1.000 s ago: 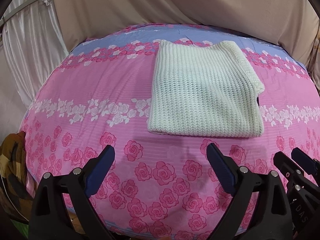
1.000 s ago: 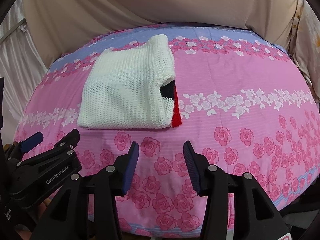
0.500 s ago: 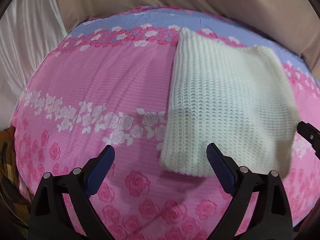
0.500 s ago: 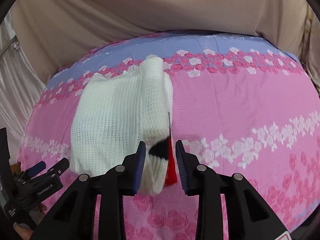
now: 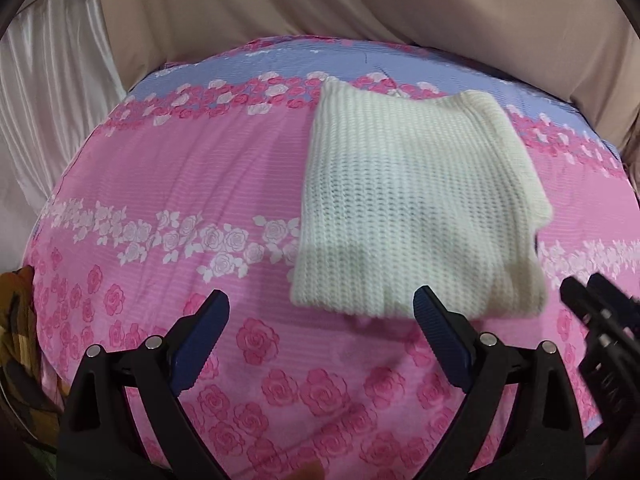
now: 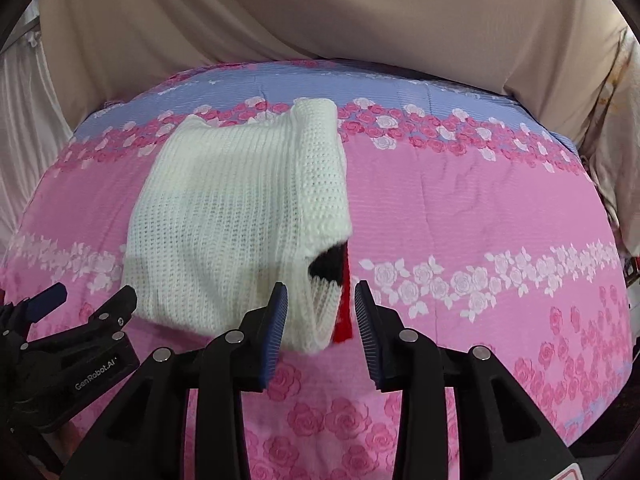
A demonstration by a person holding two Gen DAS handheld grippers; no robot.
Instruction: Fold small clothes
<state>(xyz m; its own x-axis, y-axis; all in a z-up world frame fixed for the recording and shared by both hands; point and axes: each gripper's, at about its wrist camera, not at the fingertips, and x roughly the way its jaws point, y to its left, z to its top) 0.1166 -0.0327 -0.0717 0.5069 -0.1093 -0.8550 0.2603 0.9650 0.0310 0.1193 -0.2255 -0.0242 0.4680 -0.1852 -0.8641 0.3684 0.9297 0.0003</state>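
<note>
A folded white knitted sweater (image 5: pixel 412 208) lies on the pink rose-print sheet (image 5: pixel 180 184). My left gripper (image 5: pixel 322 338) is open and empty, just in front of the sweater's near edge, its right finger at the hem. In the right wrist view the sweater (image 6: pixel 240 220) shows a black and red part (image 6: pixel 338 280) at its near right corner. My right gripper (image 6: pixel 320 332) is open, its two fingers standing on either side of that corner without closing on it.
Beige cloth (image 5: pixel 360 8) hangs behind the bed and white satin curtain (image 5: pixel 44 92) at the left. A brown patterned cloth (image 5: pixel 16 320) lies off the bed's left edge. The other gripper (image 6: pixel 60 344) shows at lower left in the right wrist view.
Both grippers moved forward to the sweater. The right gripper narrowed around the near right corner, then widened a little. The left gripper stayed wide open and shifted back slightly.
</note>
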